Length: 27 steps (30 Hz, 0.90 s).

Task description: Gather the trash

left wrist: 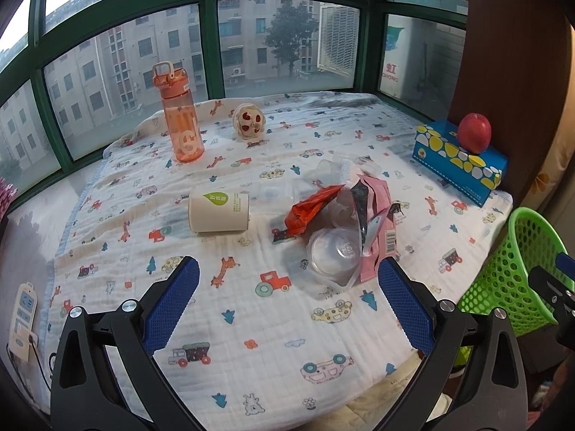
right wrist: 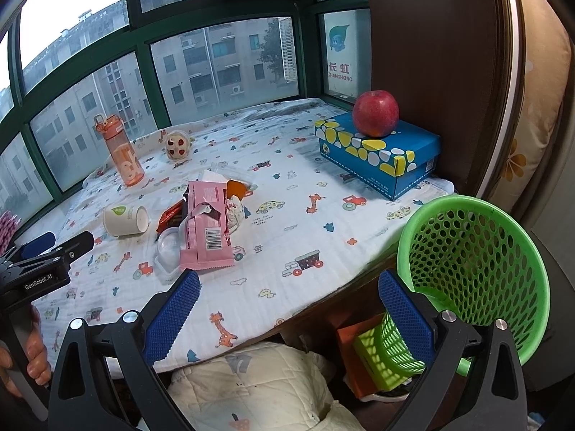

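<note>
Left tool (left wrist: 288,280) wide open, empty, hovering over the cartoon-print cloth surface (left wrist: 251,323); right tool (right wrist: 288,294) likewise agape near the green perforated plastic basket (right wrist: 478,265). Trash heap — pink foil wrapper (left wrist: 381,222), clear plastic lid (left wrist: 332,251), tipped white paper cup (left wrist: 219,213) — at 12 o'clock. Judged: pre-grasp; next, descend on wrapper.

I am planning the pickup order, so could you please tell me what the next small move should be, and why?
Probably ease the left tool forward and down onto the clear plastic lid. Both tools are open and hold nothing, and the lid lies nearest, just ahead between the left fingers, at the front of the wrapper pile beside the pink wrapper. The green basket waits at the table's right edge.
</note>
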### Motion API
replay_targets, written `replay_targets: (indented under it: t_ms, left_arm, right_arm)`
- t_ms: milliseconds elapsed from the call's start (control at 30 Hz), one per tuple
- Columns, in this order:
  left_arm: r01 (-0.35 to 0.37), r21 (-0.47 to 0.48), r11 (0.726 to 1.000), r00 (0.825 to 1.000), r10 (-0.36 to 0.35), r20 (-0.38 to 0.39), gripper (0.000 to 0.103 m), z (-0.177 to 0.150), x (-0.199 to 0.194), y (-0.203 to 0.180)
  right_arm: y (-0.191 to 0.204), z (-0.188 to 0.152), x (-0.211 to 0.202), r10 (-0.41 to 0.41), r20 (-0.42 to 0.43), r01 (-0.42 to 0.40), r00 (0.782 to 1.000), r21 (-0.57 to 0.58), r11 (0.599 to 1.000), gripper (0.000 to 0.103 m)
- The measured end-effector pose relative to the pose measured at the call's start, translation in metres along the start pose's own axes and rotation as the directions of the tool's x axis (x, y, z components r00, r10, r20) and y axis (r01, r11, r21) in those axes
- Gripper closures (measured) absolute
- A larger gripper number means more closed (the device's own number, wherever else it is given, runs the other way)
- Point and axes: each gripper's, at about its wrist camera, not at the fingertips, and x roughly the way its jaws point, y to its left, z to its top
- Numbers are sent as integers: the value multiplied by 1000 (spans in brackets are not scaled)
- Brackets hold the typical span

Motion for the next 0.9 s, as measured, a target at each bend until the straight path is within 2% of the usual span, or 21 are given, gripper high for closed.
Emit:
replay_targets:
  t_ms: [533, 900]
  left_arm:
    - [-38, -25, 999, 999, 38, -5, 5, 14, 12, 21]
    - [-66, -49, 997, 998, 66, -5, 5, 20, 21, 45]
  right_arm:
    - [18, 15, 30, 34, -37, -35, 999, -48, 998, 6]
    - [41, 26, 69, 139, -96, -144, 986, -51, 988, 7]
